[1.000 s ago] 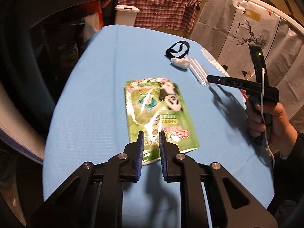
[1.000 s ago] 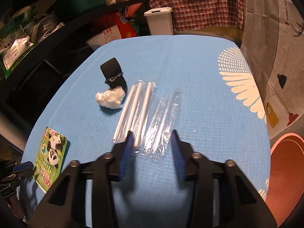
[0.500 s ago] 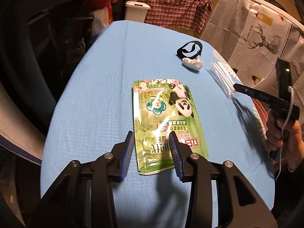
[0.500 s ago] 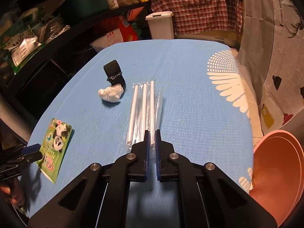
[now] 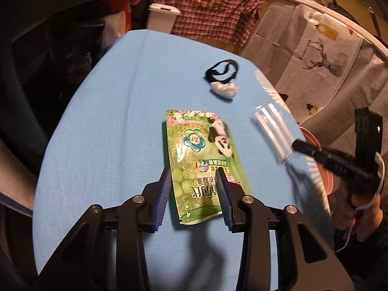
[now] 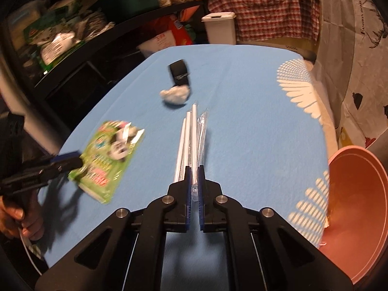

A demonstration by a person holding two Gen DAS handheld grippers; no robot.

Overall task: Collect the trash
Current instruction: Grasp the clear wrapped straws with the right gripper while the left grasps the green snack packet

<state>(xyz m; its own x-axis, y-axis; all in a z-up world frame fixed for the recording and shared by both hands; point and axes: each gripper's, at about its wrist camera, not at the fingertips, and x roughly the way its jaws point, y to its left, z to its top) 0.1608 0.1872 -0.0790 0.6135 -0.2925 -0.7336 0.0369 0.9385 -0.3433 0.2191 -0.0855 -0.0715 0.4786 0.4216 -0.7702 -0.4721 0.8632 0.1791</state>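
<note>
A green panda-print pouch (image 5: 203,160) lies flat on the blue table (image 5: 109,126). My left gripper (image 5: 194,177) is open, its blue pads on either side of the pouch's near end. My right gripper (image 6: 193,172) is shut on a clear packet of white straws (image 6: 191,135) and holds it lifted off the table; the packet (image 5: 272,131) also shows in the left wrist view. A crumpled white tissue (image 5: 224,89) and a black strap (image 5: 222,69) lie further back; the pouch (image 6: 109,157), the tissue (image 6: 175,94) and the strap (image 6: 179,72) also show in the right wrist view.
A pink basin (image 6: 359,208) stands beyond the table's right edge. A white lidded bin (image 6: 219,28) and cluttered shelves (image 6: 72,36) are behind the table. A plaid shirt (image 5: 208,7) hangs at the back.
My right gripper closed on the straw packet and lifted it. My left gripper opened and moved forward over the near end of the pouch.
</note>
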